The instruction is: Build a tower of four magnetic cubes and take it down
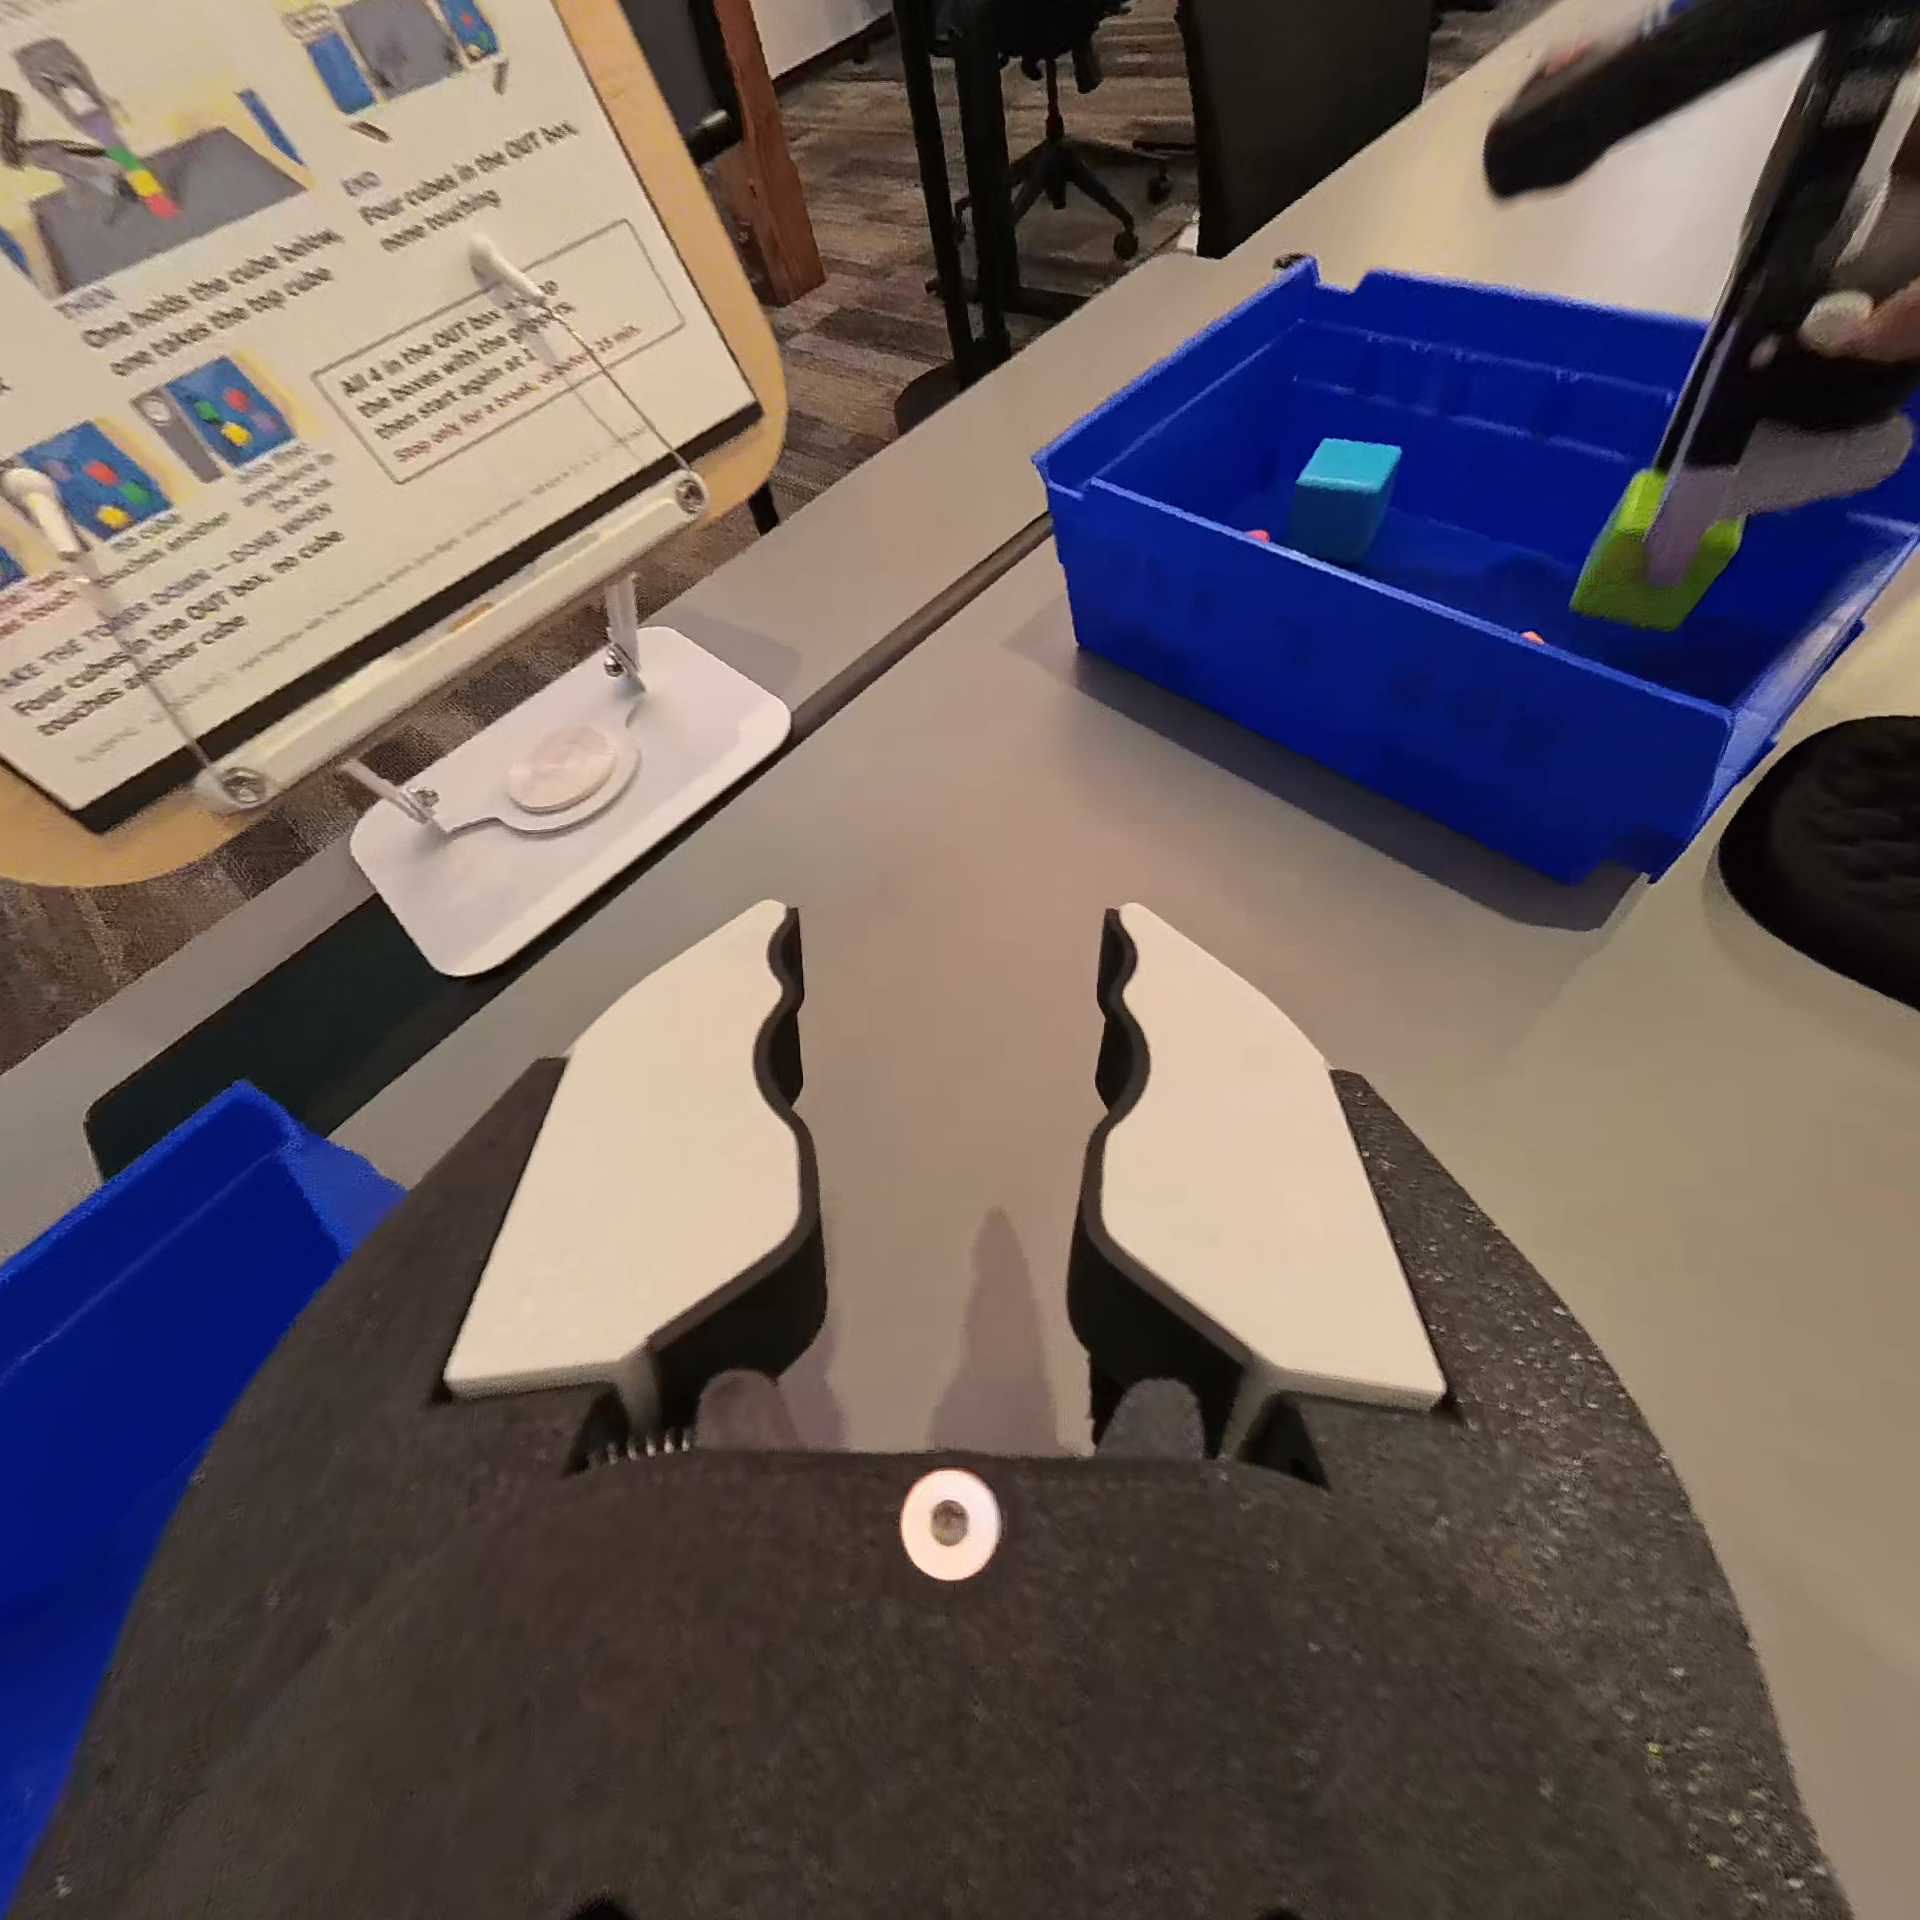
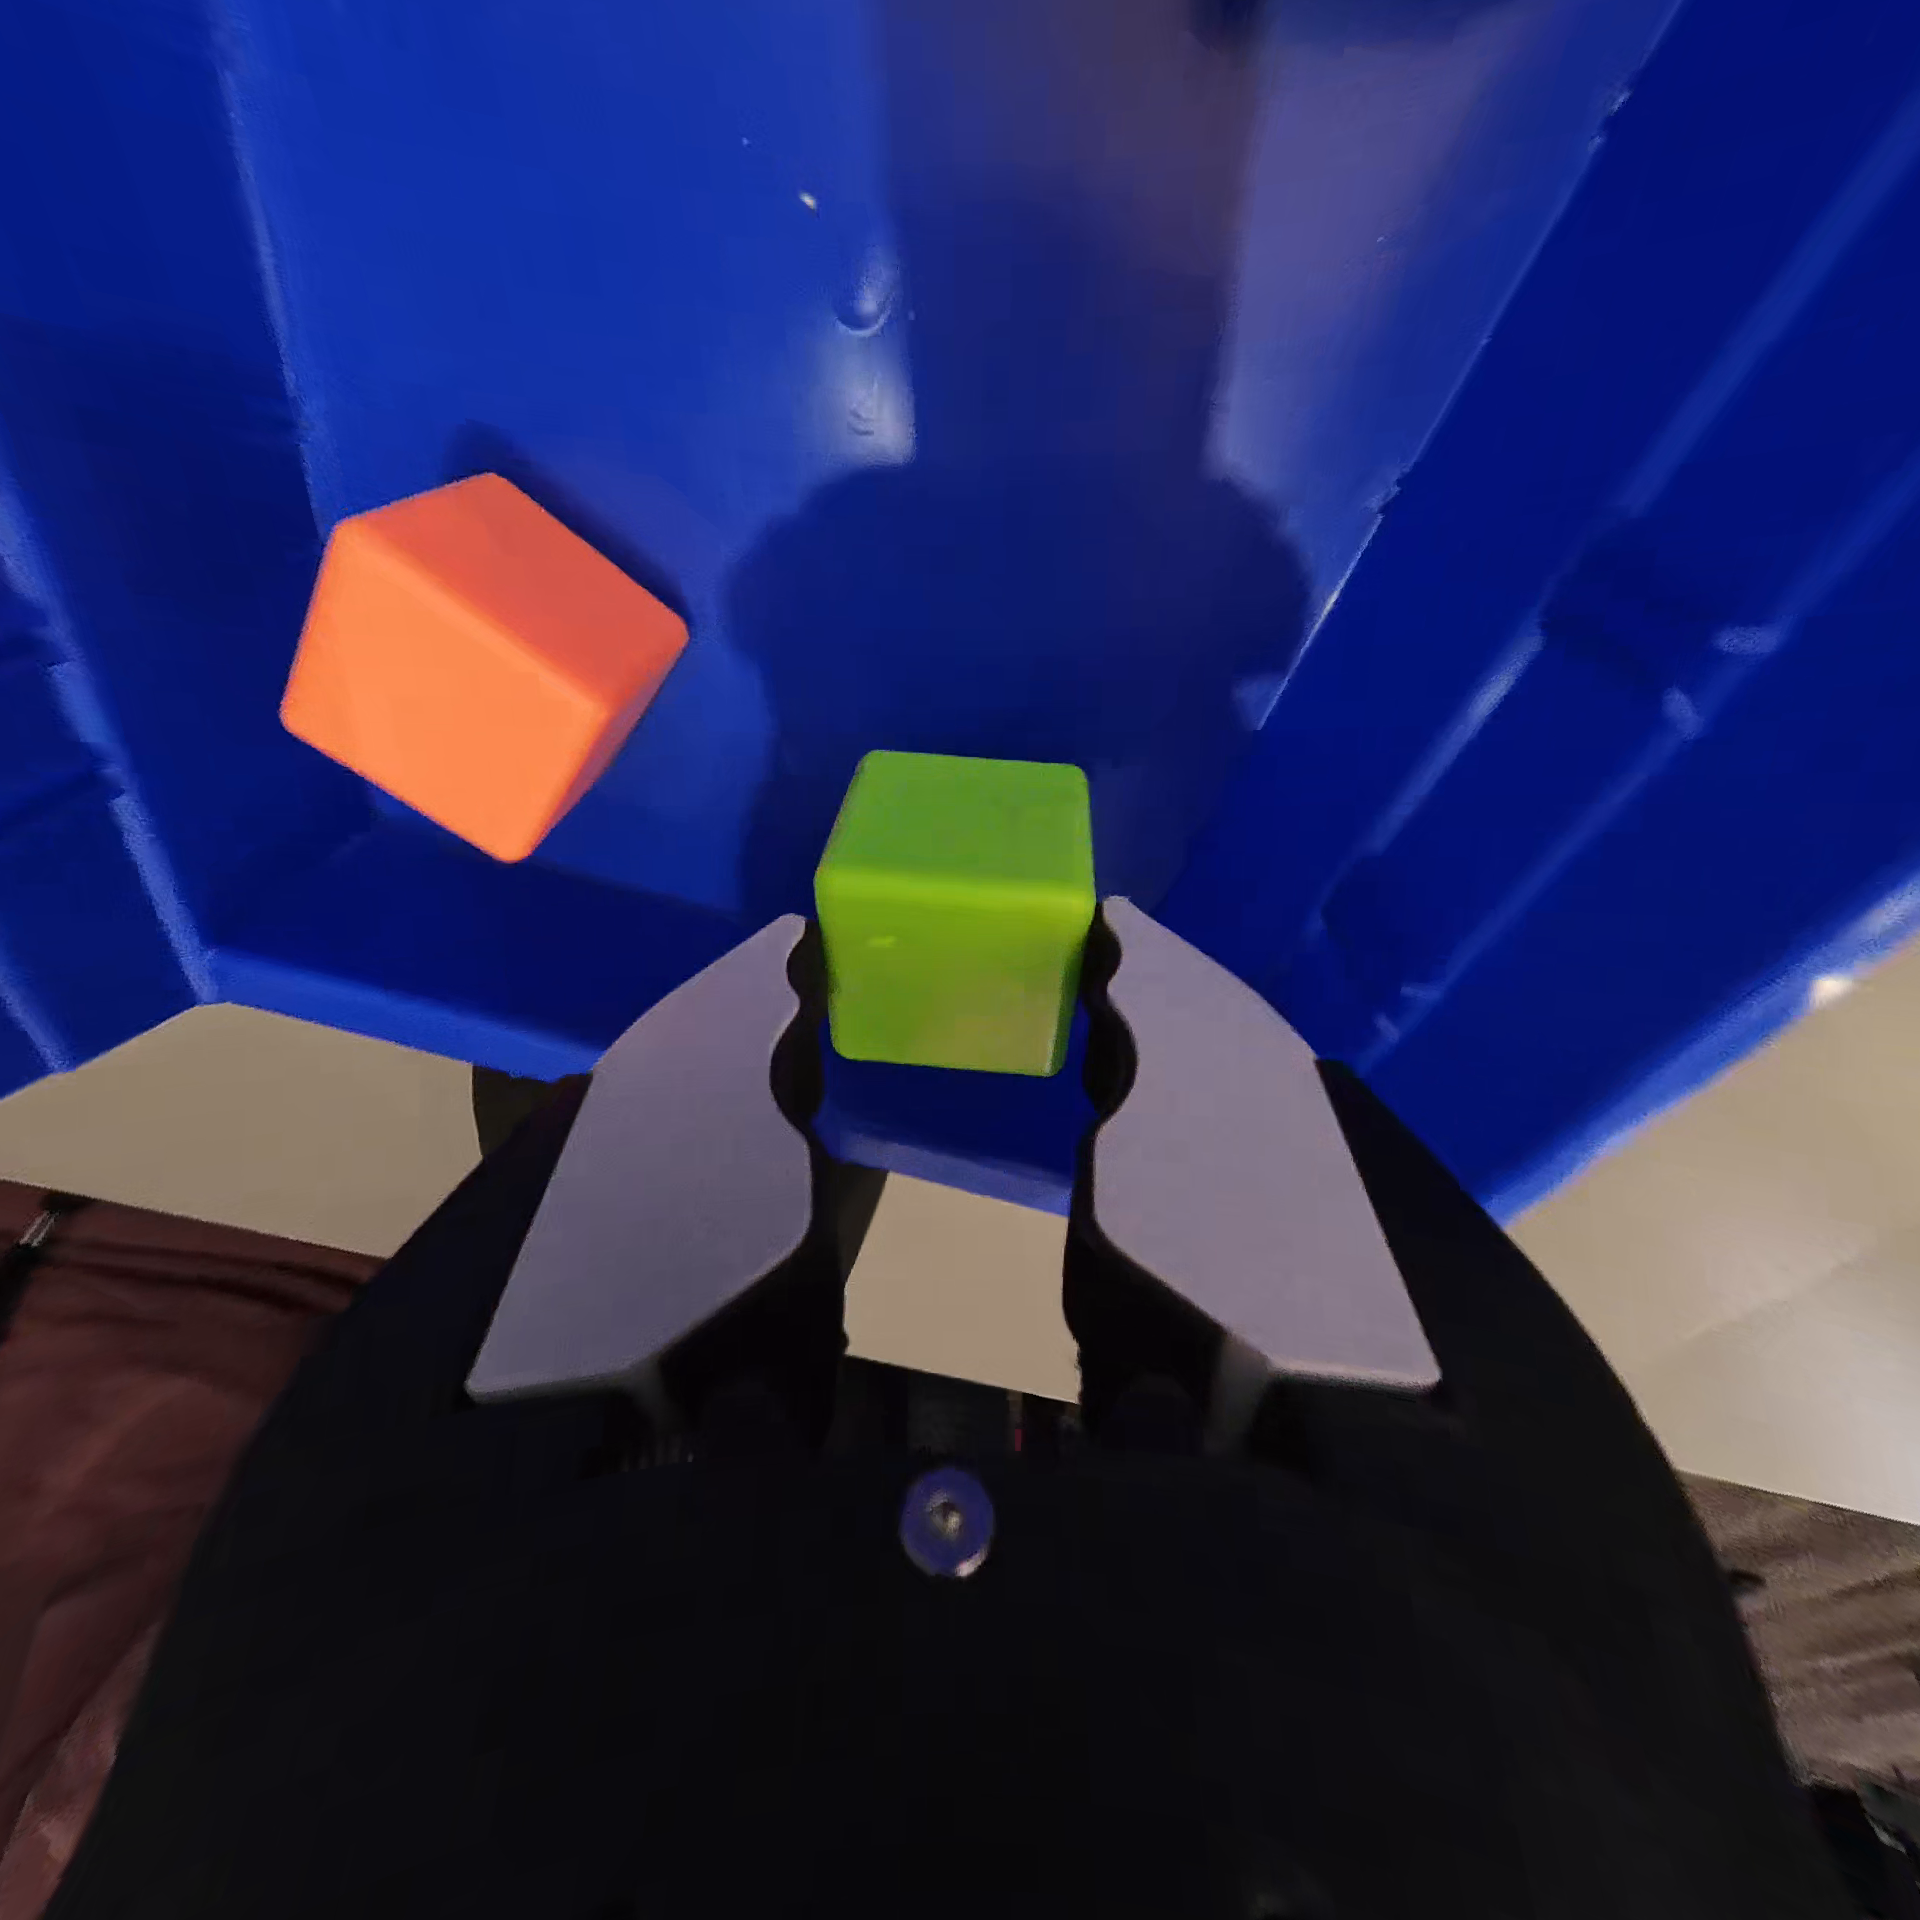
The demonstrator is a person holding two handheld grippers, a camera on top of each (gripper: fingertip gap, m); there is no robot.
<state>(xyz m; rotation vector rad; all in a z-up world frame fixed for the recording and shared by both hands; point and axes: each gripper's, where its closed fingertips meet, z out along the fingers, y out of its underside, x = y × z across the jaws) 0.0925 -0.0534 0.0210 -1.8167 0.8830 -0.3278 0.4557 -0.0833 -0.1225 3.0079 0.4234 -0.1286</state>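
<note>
Right wrist view: the right hand-held gripper is clenched on a green cube, its fingers pressing both sides, held over the floor of a blue bin. Ahead and to its left an orange cube rests on the bin floor, well apart. Across the bench the left hand-held gripper is released — nothing between its fingers — with a teal cube in the bin ahead to its right.

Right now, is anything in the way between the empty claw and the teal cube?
Yes. The near wall of the blue bin stands between the left claw and the teal cube inside. The table up to the bin looks bare.
</note>
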